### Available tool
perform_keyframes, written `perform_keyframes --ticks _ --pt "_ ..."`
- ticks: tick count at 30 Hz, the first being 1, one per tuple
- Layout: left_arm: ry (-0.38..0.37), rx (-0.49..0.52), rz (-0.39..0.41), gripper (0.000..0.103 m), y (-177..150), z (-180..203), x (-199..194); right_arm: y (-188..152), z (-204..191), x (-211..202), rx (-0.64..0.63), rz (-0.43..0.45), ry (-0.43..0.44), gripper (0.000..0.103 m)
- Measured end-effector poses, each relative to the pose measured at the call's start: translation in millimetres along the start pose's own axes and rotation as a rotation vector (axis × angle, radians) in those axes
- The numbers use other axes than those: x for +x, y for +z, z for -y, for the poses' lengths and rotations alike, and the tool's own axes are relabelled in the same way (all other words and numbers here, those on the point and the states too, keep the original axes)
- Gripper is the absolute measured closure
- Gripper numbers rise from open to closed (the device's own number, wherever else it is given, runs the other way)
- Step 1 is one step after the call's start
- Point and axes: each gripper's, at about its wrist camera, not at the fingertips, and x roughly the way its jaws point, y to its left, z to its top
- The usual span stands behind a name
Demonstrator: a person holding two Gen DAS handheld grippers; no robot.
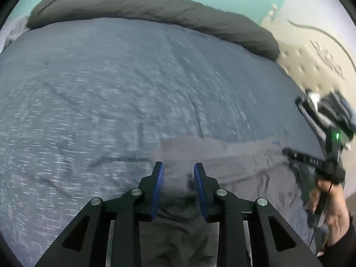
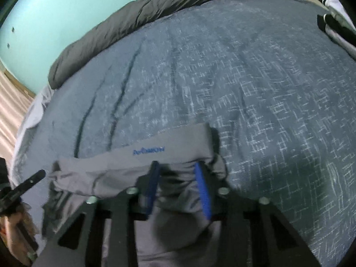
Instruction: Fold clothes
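Note:
A grey garment (image 1: 222,155) with a small blue logo (image 2: 148,150) lies on the blue-grey bed cover at the near edge. My left gripper (image 1: 179,171) is open above the garment's left part, its blue pads apart with cloth showing between them. My right gripper (image 2: 178,171) is open over the garment's bunched right end (image 2: 184,191); the cloth sits between its jaws. The right gripper also shows in the left wrist view (image 1: 311,158), held in a hand. The left gripper's tip shows in the right wrist view (image 2: 24,185) at the far left.
The blue-grey bed cover (image 1: 133,77) fills both views. A dark grey rolled duvet (image 1: 155,6) lies along the far edge by a teal wall (image 2: 66,4). A tufted beige headboard (image 1: 311,51) is at the right. Black-and-white clothing (image 2: 336,17) lies at the far right.

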Motion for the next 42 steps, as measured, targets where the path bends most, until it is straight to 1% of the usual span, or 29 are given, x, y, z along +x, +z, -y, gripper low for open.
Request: perform_keyframes --ticks 2,4,6,7,8,12,17,21,23,25,27,28,30,32,35,36,37,38,39,40,41,42 --pt "0.006 0.019 -0.012 0.073 -3.2 3.3 5.8 0.8 0.2 1.4 -0.017 0.007 -0.012 0.094" --pt "0.013 0.028 -0.021 0.073 -5.9 3.2 10.7 0.5 -1.6 0.9 -0.025 0.011 -0.007 0.099" --pt "0.02 0.036 -0.03 0.081 -8.5 2.9 15.5 0.0 -3.9 1.5 -0.037 0.012 0.0 0.101" --pt "0.018 0.027 -0.034 0.093 -9.5 -0.4 16.6 -0.1 -5.3 2.9 -0.039 0.012 0.006 0.101" --pt "0.025 0.023 -0.032 0.102 -11.6 -1.4 16.7 0.0 -5.2 2.2 -0.038 0.014 0.013 0.101" --pt "0.015 0.028 -0.014 0.102 -12.5 -2.6 6.5 1.5 -1.9 -3.3 -0.013 0.03 0.053 0.101" --pt "-0.018 0.044 0.026 0.103 -10.4 2.2 -22.9 7.2 4.5 -23.7 0.012 0.071 0.101 0.101" --pt "-0.051 0.041 0.034 0.103 -15.6 0.6 -44.5 8.5 4.0 -38.0 0.037 0.087 0.156 0.101" --pt "-0.076 0.024 0.021 0.103 -19.5 -3.0 -48.6 8.5 4.4 -44.2 0.032 0.096 0.155 0.101" --pt "-0.073 0.037 -0.029 0.103 -26.1 -0.6 -36.3 7.4 8.3 -46.1 0.036 0.091 0.152 0.101" --pt "-0.072 0.049 -0.078 0.103 -32.7 1.6 -24.1 4.9 11.4 -38.1 0.031 0.056 0.144 0.101" --pt "-0.083 0.039 -0.092 0.102 -35.5 0.8 -19.0 1.8 12.8 -30.9 0.034 0.034 0.137 0.101" --pt "-0.074 0.036 -0.121 0.102 -37.2 -1.0 -10.9 -1.9 16.5 -23.6 0.041 0.008 0.127 0.101" --pt "-0.08 0.002 -0.115 0.102 -32.1 -9.3 -10.8 -2.1 18.5 -22.3 0.043 0.0 0.115 0.101" --pt "-0.1 -0.056 -0.077 0.102 -26.1 -20.6 -19.5 -0.3 21.8 -19.9 0.054 -0.002 0.101 0.101" --pt "-0.108 -0.075 -0.064 0.102 -23.9 -23.9 -22.2 -0.4 25.0 -19.3 0.06 -0.002 0.097 0.101" --pt "-0.116 -0.09 -0.052 0.099 -21.7 -24.8 -23.3 0.0 27.8 -18.5 0.068 -0.002 0.096 0.101" --pt "-0.112 -0.1 -0.038 0.092 -19.5 -26.6 -24.0 0.8 28.0 -19.4 0.071 0.002 0.098 0.101" --pt "-0.109 -0.111 -0.025 0.087 -17.3 -28.4 -24.7 1.6 28.2 -20.3 0.075 0.006 0.1 0.101" --pt "-0.104 -0.122 -0.012 0.075 -14.9 -30.5 -25.3 2.4 28.5 -21.1 0.078 0.009 0.102 0.101" --pt "-0.094 -0.136 -0.002 0.068 -11.3 -34.6 -24.0 3.2 28.7 -22.0 0.082 0.013 0.104 0.101" --pt "-0.097 -0.155 -0.007 0.068 -10.5 -40.0 -20.3 4.0 28.9 -22.8 0.085 0.016 0.106 0.101"
